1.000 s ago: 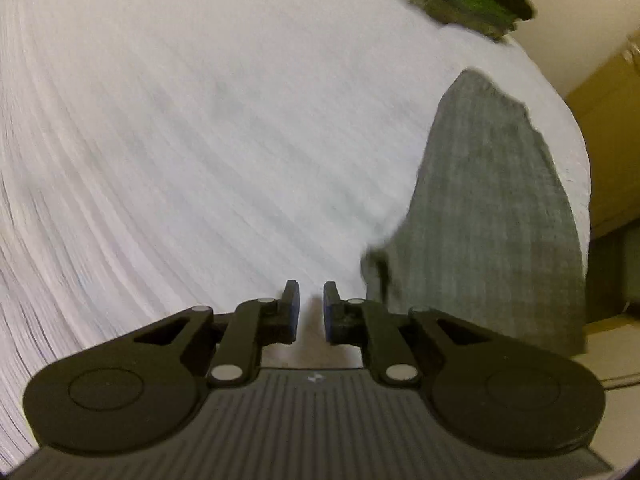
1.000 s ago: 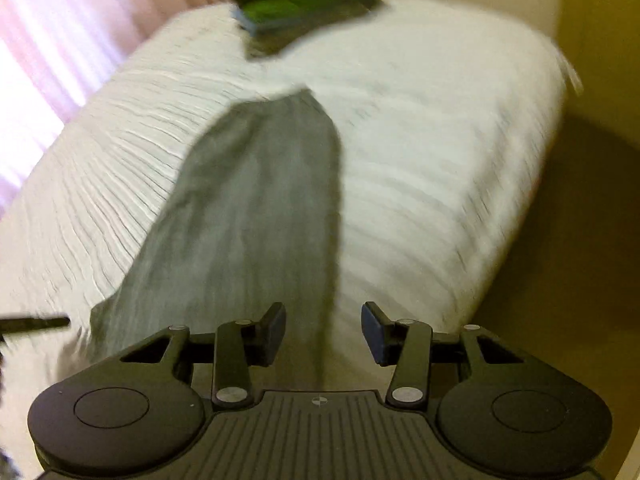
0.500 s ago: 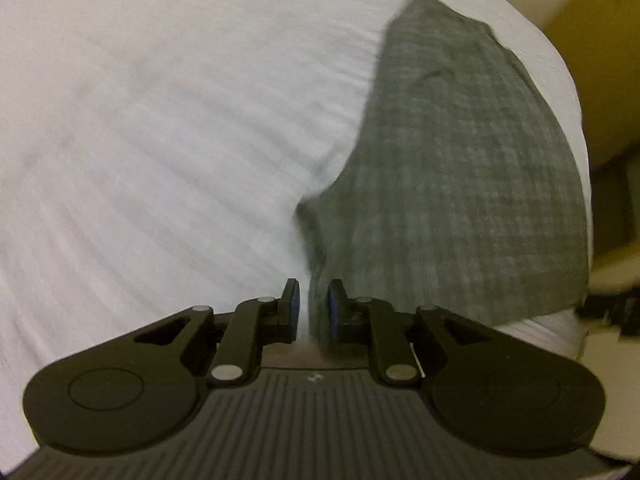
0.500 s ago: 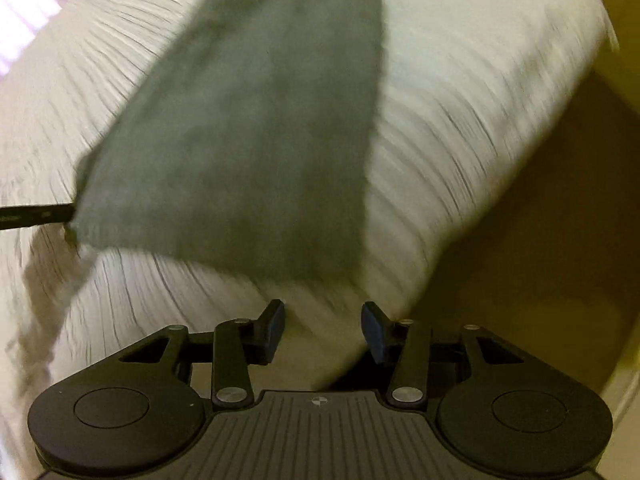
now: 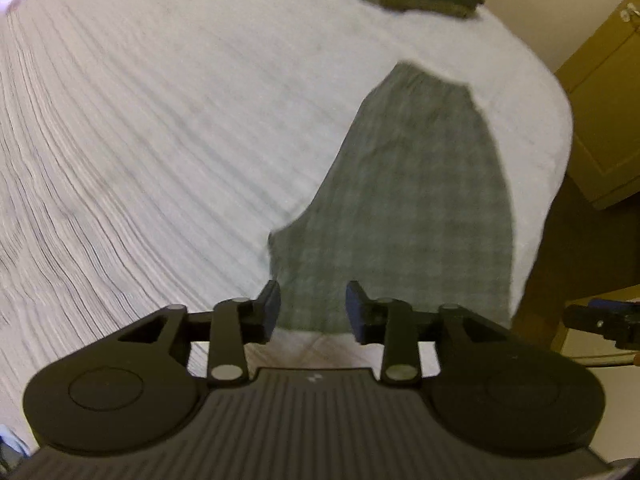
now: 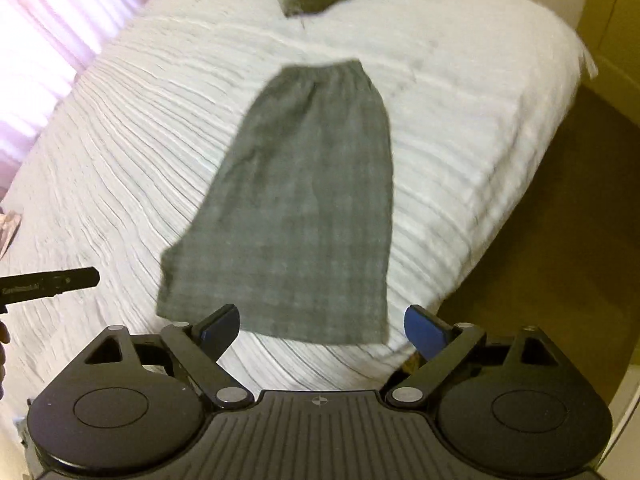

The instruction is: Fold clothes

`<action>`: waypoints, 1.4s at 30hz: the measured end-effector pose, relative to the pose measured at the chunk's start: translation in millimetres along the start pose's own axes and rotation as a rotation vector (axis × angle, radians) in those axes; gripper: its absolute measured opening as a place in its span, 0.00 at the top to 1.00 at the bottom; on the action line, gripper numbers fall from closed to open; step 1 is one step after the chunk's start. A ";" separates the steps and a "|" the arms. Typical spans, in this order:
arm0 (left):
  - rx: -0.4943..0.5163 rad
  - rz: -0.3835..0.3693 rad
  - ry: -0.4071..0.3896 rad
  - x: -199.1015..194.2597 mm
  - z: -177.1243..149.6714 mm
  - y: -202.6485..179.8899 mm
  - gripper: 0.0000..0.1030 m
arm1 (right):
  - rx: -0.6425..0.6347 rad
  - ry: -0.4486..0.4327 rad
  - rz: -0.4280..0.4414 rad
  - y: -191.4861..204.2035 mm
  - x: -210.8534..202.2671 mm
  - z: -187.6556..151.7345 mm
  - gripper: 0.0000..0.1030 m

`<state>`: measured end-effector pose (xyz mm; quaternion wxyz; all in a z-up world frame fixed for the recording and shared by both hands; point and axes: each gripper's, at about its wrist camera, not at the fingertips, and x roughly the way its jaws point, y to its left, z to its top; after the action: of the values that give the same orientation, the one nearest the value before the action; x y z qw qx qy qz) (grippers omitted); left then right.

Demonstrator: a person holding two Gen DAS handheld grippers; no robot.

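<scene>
Your right gripper (image 6: 322, 330) and left gripper (image 5: 313, 310) are both opening with nothing between the jaws, the grey checked garment (image 6: 304, 208) flat on the white bed (image 6: 120, 140), long axis 12-to-6, near hem closest to both.

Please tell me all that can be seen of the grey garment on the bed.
The grey garment is a woven cloth with a faint check pattern. It lies flat and lengthwise on the white ribbed bedcover, narrow at the gathered far end, wider at the near end, close to the bed's right edge. It looks folded in half lengthwise. Only the bedcover touches it; neither tongs hold it.
</scene>
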<state>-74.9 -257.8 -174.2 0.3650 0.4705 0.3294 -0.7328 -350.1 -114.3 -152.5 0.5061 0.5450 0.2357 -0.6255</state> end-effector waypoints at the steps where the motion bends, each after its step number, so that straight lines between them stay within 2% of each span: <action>1: 0.009 0.011 -0.012 -8.3 2.3 -4.5 0.65 | -0.007 -0.006 -0.002 4.2 -6.3 1.5 0.11; 6: 0.047 0.061 -0.046 -38.5 3.5 -21.6 0.59 | -0.033 -0.007 -0.015 18.7 -25.1 1.5 0.11; 13: 0.063 0.073 -0.047 -56.5 -10.0 -34.3 0.54 | -0.048 0.003 -0.014 23.9 -35.4 -11.5 0.11; 23: 0.103 0.084 -0.087 -78.1 -22.4 -53.7 0.53 | -0.098 -0.033 -0.007 34.4 -55.5 -26.7 0.11; 42: 0.140 0.074 -0.084 -79.5 -30.2 -69.9 0.50 | -0.107 -0.022 -0.023 30.9 -59.4 -33.3 0.11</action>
<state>-97.3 -178.8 -100.8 0.3718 0.4755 0.2441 -0.7590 -314.2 -75.3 -99.7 0.5299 0.5078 0.2694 -0.6235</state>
